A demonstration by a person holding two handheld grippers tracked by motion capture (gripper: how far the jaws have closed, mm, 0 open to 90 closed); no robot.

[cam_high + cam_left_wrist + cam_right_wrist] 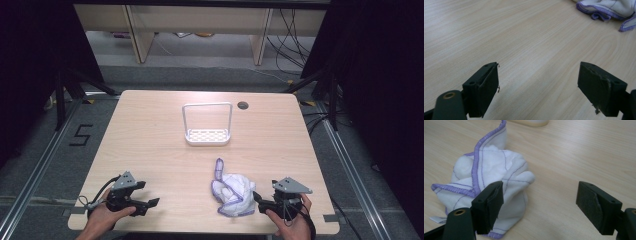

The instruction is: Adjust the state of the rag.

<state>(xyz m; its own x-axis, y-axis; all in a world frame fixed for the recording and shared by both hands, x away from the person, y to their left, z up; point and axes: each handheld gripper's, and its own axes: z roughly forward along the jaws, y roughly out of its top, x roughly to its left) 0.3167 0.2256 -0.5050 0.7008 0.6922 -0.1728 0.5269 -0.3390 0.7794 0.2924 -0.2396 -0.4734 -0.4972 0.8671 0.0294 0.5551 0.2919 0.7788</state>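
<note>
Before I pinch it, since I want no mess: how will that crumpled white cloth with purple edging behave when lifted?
The cloth lies bunched in soft folds, so it will probably go limp and unfurl from wherever the right tongs pinch it. It looks thin, so likely light. A push would more likely drag and rumple it across the table than roll it.

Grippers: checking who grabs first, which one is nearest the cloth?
The right gripper, jaws open right beside the crumpled cloth; the left gripper sits apart.
</note>
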